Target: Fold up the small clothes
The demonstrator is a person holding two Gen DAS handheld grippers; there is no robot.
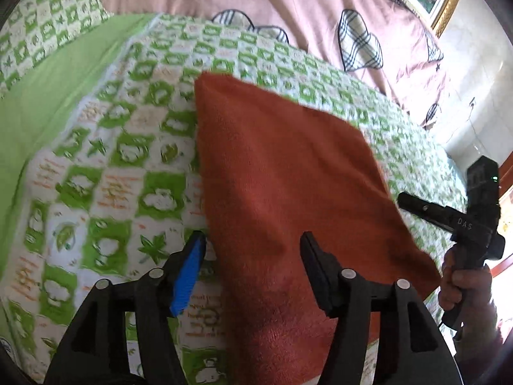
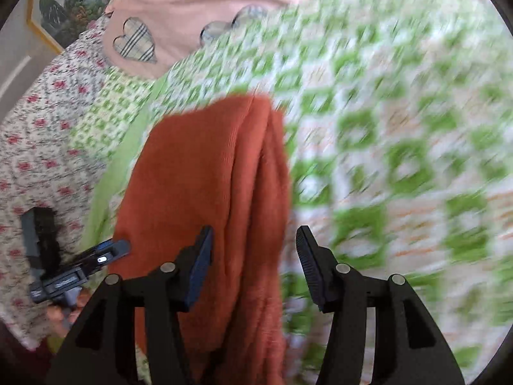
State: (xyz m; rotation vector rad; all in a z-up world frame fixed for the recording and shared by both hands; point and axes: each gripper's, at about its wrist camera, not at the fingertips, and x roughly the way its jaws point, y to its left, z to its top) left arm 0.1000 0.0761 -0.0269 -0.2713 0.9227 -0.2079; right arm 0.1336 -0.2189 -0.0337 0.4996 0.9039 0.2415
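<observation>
- Left gripper (image 1: 253, 240): jaws stand apart over the near edge of the rust-red cloth (image 1: 288, 176); its pads clear the fabric, so nothing is held.
- Right gripper (image 2: 255, 237): jaws likewise apart, astride the cloth's doubled right-hand edge, gripping nothing; the view is blurred, so contact with the pads cannot be ruled out.
- The cloth lies folded on the green-checked sheet (image 1: 105, 166), near its front edge, one layer over another; the right wrist view shows a ridge running along the top layer where the edges meet.
- Each gripper shows in the other's view: the right one, in a hand (image 1: 465, 292), at the cloth's right corner; the left at the cloth's lower left side.
- Judged stage: a fold appears just laid and released; the next fold, or a smoothing pass, looks due.
- To do it well: take the two near corners squarely, each jaw biting through both layers, so that the lower layer does not slip out.
- Lift only enough to clear the sheet, carry both corners together, and lay them on the far edge so the edges line up.
- Flatten the ridge first, or it will be pressed into the next fold.
- A pink quilt (image 1: 288, 3) with plaid hearts lies beyond, well apart from the cloth.
</observation>
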